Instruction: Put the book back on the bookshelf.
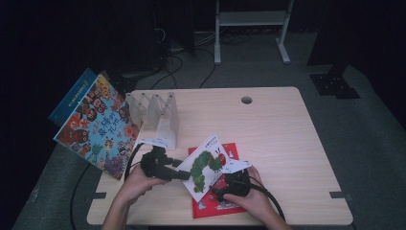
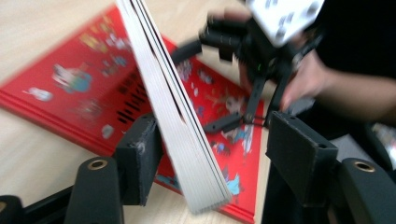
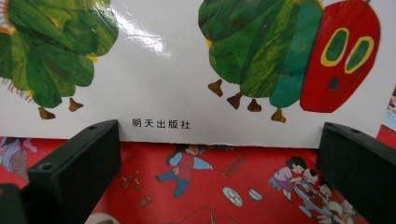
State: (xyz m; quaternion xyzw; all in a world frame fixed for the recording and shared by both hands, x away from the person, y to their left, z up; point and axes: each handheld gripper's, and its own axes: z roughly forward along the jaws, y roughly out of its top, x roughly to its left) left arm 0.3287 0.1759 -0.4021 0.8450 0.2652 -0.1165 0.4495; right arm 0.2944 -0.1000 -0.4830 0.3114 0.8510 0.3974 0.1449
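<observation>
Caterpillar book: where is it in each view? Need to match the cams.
High view: caterpillar book low centre, tilted up between both grippers, over the red book.
Left gripper view: its page edges run diagonally from top centre down between the open jaws.
Right gripper view: its cover spans the upper half, bottom edge above the jaws.
Shared landmark: the red book lying under it, seen in all three.

Rack: clear divider stand (image 1: pixel 158 115) upright on table (image 1: pixel 277 134)
Monster book (image 1: pixel 98 127): leaning off the table's left edge
</observation>
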